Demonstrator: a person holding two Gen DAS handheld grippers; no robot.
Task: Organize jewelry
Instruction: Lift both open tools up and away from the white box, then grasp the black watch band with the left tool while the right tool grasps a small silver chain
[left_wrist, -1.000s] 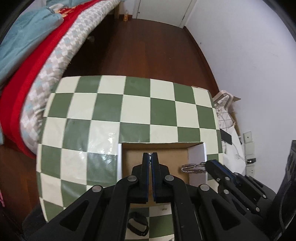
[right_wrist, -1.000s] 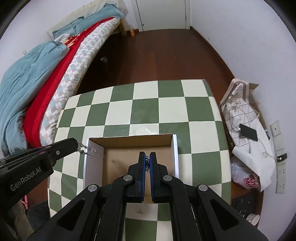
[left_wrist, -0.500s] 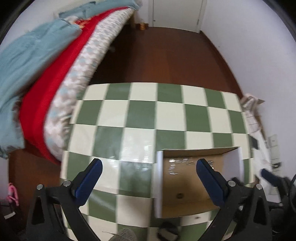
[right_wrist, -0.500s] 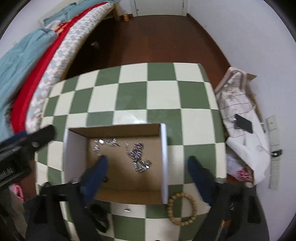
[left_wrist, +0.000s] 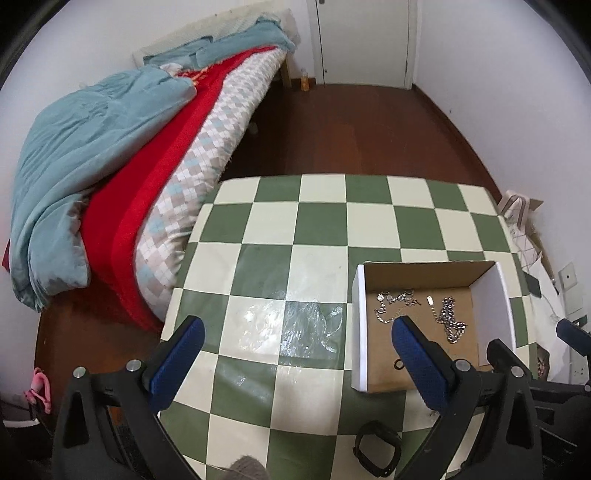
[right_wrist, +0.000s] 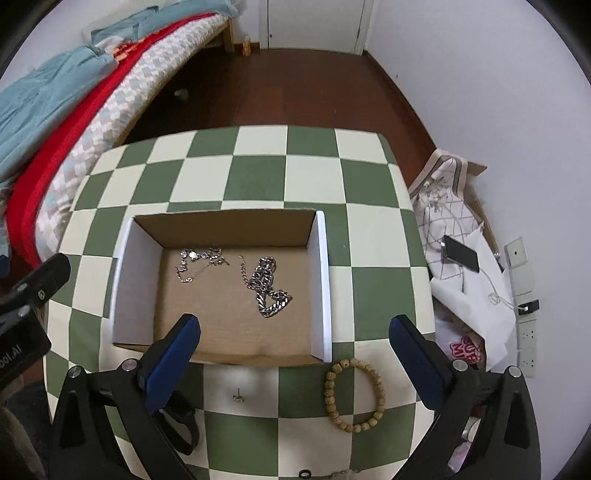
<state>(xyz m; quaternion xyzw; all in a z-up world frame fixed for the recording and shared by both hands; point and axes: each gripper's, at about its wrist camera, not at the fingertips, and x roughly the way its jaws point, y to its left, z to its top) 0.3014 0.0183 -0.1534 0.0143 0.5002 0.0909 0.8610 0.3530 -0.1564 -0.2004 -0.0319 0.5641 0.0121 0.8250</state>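
Observation:
An open cardboard box (right_wrist: 320, 288) with white side walls sits on the green-and-cream checkered table (right_wrist: 258, 177). A thin silver chain (right_wrist: 199, 263) and a thick silver chain (right_wrist: 267, 286) lie loose on its floor. My right gripper (right_wrist: 295, 325) hovers over the box's near edge, its jaws opening wide with nothing pinched. In front of the box lie a wooden bead bracelet (right_wrist: 354, 395), a small stud (right_wrist: 238, 397) and a black band (right_wrist: 181, 424). My left gripper (left_wrist: 295, 328) stands open and empty over bare table, left of the box (left_wrist: 360, 325); both the thin chain (left_wrist: 391, 302) and the thick chain (left_wrist: 448, 321) show there.
A bed with blue and red bedding (left_wrist: 110, 166) borders the table's left side. On the floor at right lie a patterned bag (right_wrist: 443, 206), a phone (right_wrist: 460, 253) and white papers. A small black ring (right_wrist: 304, 473) lies at the table's near edge.
Both grippers were shut over the box, each with a chain; both have opened and the chains now lie in the box. The left gripper has swung left, off the box.

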